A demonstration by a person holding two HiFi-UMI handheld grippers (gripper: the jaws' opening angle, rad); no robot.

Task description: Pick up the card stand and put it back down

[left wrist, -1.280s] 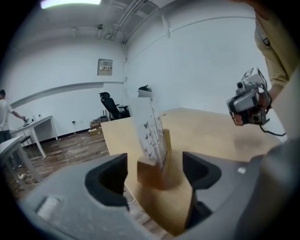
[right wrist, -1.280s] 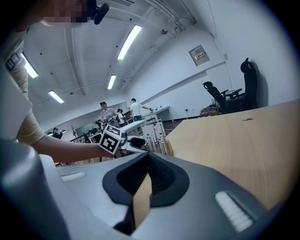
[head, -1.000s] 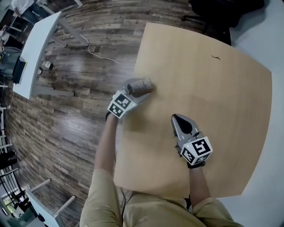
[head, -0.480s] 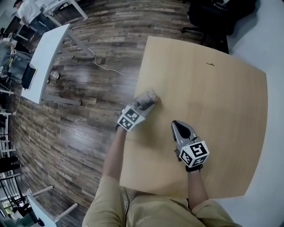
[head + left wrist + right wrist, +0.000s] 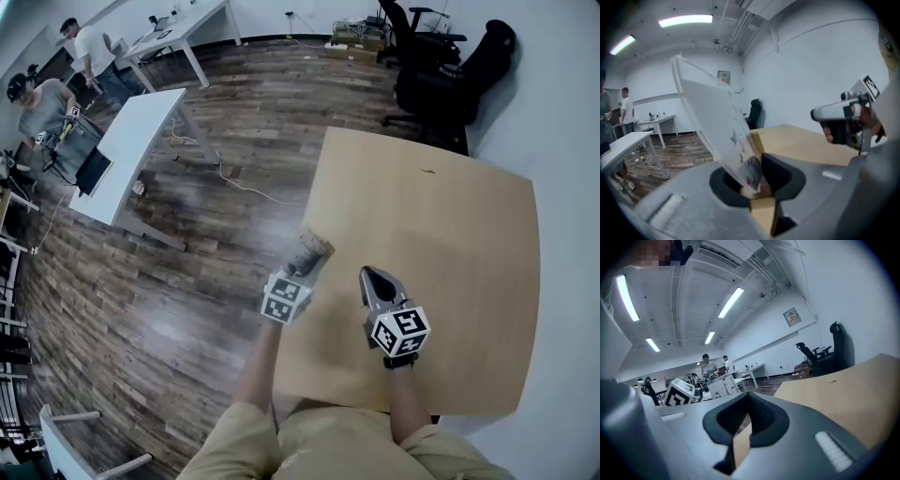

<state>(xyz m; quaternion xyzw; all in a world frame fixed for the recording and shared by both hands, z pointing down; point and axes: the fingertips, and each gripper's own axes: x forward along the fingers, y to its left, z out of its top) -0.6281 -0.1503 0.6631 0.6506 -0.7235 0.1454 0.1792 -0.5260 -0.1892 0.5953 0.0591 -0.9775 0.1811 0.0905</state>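
The card stand (image 5: pixel 717 122) is a clear sheet with a printed card. It rises tilted up and to the left out of my left gripper (image 5: pixel 757 180), whose jaws have just been closing and now pinch its lower end. In the head view the card stand (image 5: pixel 315 250) hangs at the wooden table's (image 5: pixel 450 253) left edge, in front of the left gripper (image 5: pixel 307 260). My right gripper (image 5: pixel 372 275) hovers over the table beside it, jaws together with nothing held. In the right gripper view the right gripper (image 5: pixel 749 401) has its pads meeting over the tabletop (image 5: pixel 843 390).
A white desk (image 5: pixel 141 141) stands on the wood floor to the left, with a cable (image 5: pixel 244 186) lying near it. Black office chairs (image 5: pixel 441 66) stand beyond the table's far edge. People (image 5: pixel 89 52) are at the far left. A small dark mark (image 5: pixel 427 172) lies on the table.
The left gripper has lifted the card stand off the table edge and come nearer the person. The right gripper has risen too. More of the room now shows.
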